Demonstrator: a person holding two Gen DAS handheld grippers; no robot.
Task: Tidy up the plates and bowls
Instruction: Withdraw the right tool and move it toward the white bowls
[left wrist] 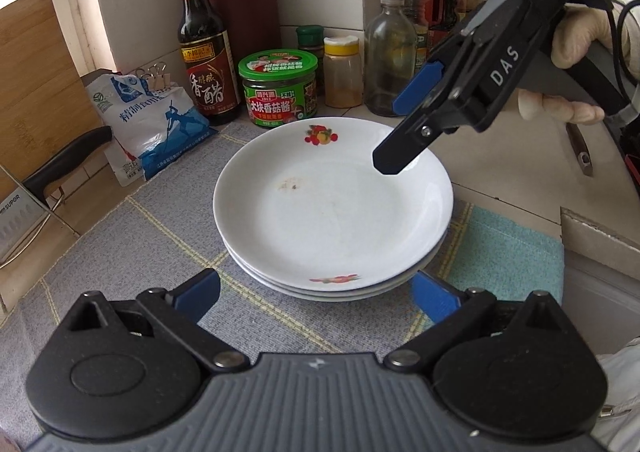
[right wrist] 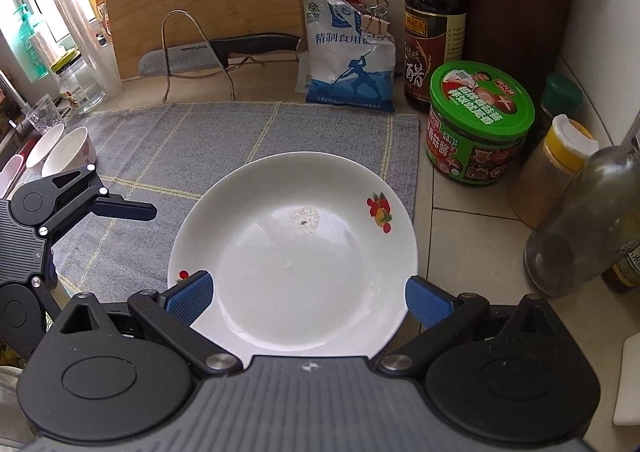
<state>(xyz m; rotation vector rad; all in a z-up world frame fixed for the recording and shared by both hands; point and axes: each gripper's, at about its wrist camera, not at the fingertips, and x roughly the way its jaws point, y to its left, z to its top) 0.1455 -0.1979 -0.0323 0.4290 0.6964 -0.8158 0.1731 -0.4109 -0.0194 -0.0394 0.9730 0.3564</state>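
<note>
On the counter: a stack of white plates (left wrist: 332,212) is sitting on a grey checked mat (left wrist: 132,252), fruit prints showing on the top plate's rim.
Left gripper (left wrist: 316,288): its jaws are standing wide apart, empty, the blue pads flanking the near edge of the stack without touching it.
Right gripper (right wrist: 308,292): it is hovering over the right side of the top plate, jaws spread wide, gripping nothing; a gloved hand (left wrist: 576,40) is holding its handle.
Far side: a dark vinegar bottle (left wrist: 204,52), a green-lidded jar (left wrist: 278,88) and a salt bag (left wrist: 156,124) are lining the wall.
Far left: two white bowls (right wrist: 60,150) are resting beside the mat.
</note>
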